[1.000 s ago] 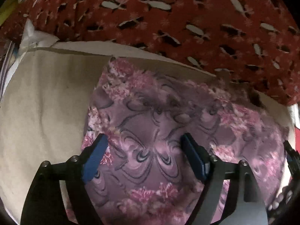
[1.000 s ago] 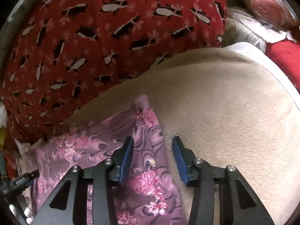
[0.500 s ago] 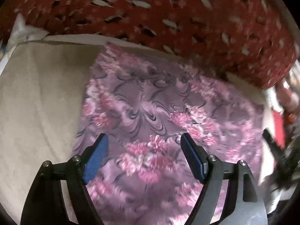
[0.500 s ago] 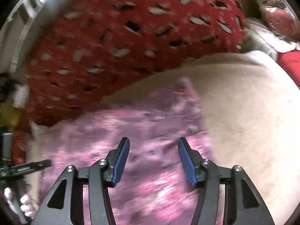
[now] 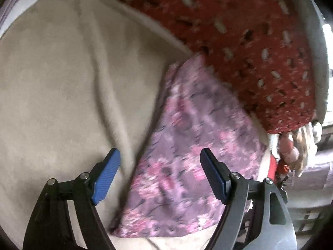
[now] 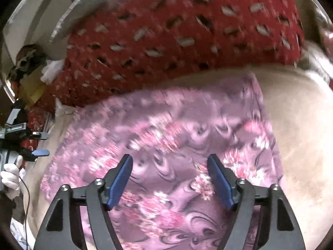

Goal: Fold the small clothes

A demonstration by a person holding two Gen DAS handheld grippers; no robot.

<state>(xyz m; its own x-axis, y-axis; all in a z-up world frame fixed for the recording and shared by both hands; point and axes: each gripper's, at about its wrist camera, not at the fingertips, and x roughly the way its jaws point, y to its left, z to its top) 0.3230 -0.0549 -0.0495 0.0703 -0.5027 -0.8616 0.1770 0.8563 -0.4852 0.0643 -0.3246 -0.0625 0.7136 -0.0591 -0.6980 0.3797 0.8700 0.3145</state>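
**Spotter:** Start with the big things. What's under you?

**Me:** A beige blanket [image 5: 62,83] covers the whole work surface, soft and ridged with a long crease. Behind it lies a red patterned cloth [image 6: 177,31], bulky, touching the far edge of the garment. I judge that as my first risk: if I sweep a fold toward the back, I could snag or drag the red cloth along with it.

**Spotter:** And the garment?

**Me:** The pink floral garment [image 6: 166,145] lies flat on the blanket, spread wide under my right tool. In the left wrist view it sits to the right of centre, its near left edge running between the fingers. It looks thin and slippery, so I expect a shallow pinch could take only one layer, or take the blanket's nap too.

**Spotter:** Tools?

**Me:** My right gripper [image 6: 169,182] has its jaws spread wide above the middle of the garment, holding nothing. My left gripper [image 5: 160,176] is likewise spread, empty, straddling the garment's edge and the blanket crease. Closing there, I might catch the crease instead of the cloth.

**Spotter:** Anything smaller?

**Me:** Both views are smeared, so edges are hard to place. I can't tell exactly where the hem sits, and a misjudged grab would give a crooked fold.
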